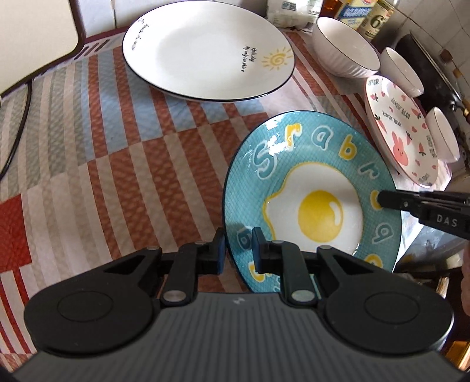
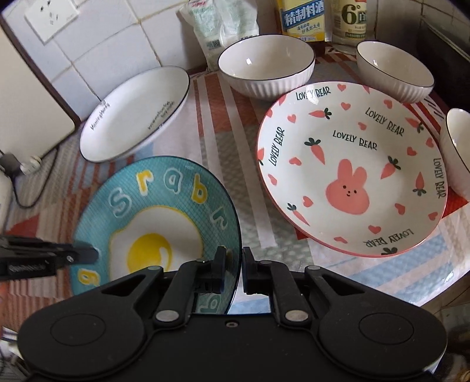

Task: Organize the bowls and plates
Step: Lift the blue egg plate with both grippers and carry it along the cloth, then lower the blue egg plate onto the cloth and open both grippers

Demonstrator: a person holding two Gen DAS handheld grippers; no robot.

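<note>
A blue plate with a fried-egg picture (image 1: 317,188) (image 2: 152,211) is tilted above the striped cloth, held at two rims. My left gripper (image 1: 238,249) straddles its left rim, fingers close around it. My right gripper (image 2: 234,269) straddles its right rim the same way; its finger (image 1: 393,201) shows in the left wrist view. A white plate with a sun drawing (image 1: 205,47) (image 2: 135,114) lies at the back left. A pink rabbit plate (image 2: 352,167) (image 1: 402,129) lies to the right. Three white ribbed bowls (image 2: 265,66) (image 2: 395,70) (image 2: 456,150) stand behind and beside it.
The striped cloth (image 1: 102,147) covers the table. Bottles and a bag (image 2: 305,17) stand against the tiled back wall. A white appliance with a cable (image 2: 29,117) stands at the left. A dark stove (image 1: 426,61) is at the far right.
</note>
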